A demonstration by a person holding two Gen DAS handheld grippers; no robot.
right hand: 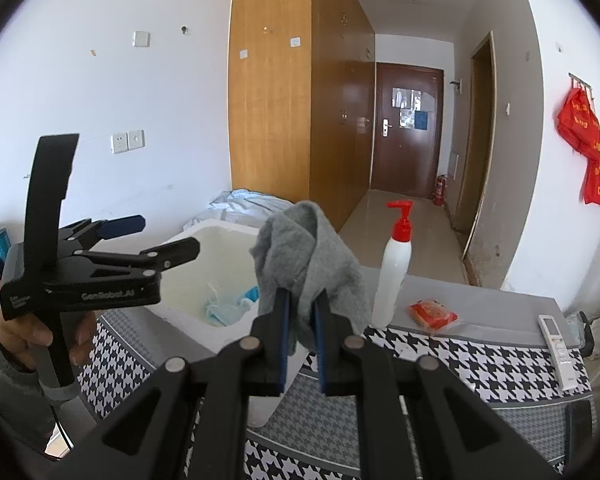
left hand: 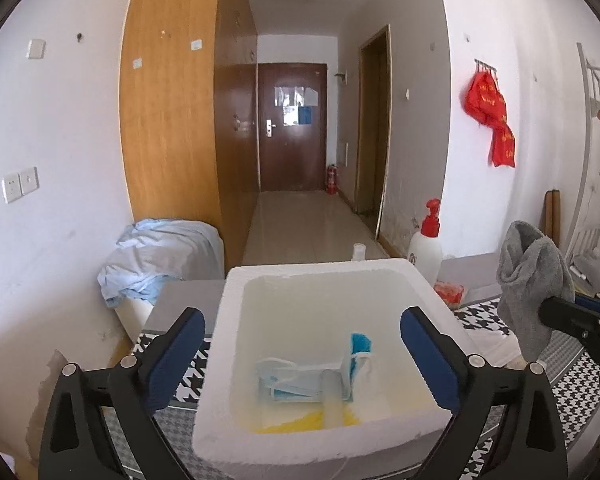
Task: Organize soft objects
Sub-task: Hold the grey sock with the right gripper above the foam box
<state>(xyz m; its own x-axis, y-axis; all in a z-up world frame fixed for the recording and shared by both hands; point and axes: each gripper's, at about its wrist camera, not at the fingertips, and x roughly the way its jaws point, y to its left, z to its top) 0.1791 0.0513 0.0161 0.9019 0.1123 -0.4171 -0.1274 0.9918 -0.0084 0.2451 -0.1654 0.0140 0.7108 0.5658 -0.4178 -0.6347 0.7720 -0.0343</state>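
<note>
A white foam box (left hand: pixel 384 270) stands on the houndstooth cloth, right in front of my left gripper (left hand: pixel 302 342), which is open and empty over its near side. Blue face masks (left hand: pixel 300 376) and something yellow (left hand: pixel 296 424) lie inside the box. My right gripper (right hand: pixel 300 308) is shut on a grey cloth (right hand: pixel 312 248) and holds it in the air to the right of the box (right hand: pixel 204 236). The grey cloth also shows at the right of the left wrist view (left hand: pixel 532 276). The left gripper appears in the right wrist view (right hand: pixel 156 236).
A white pump bottle with a red top (right hand: pixel 396 268), a red snack packet (right hand: pixel 432 314) and a white remote (right hand: pixel 558 348) lie on the table right of the box. A pile of light blue fabric (left hand: pixel 160 252) sits behind the box at left. A wooden wardrobe (left hand: pixel 172 100) stands behind.
</note>
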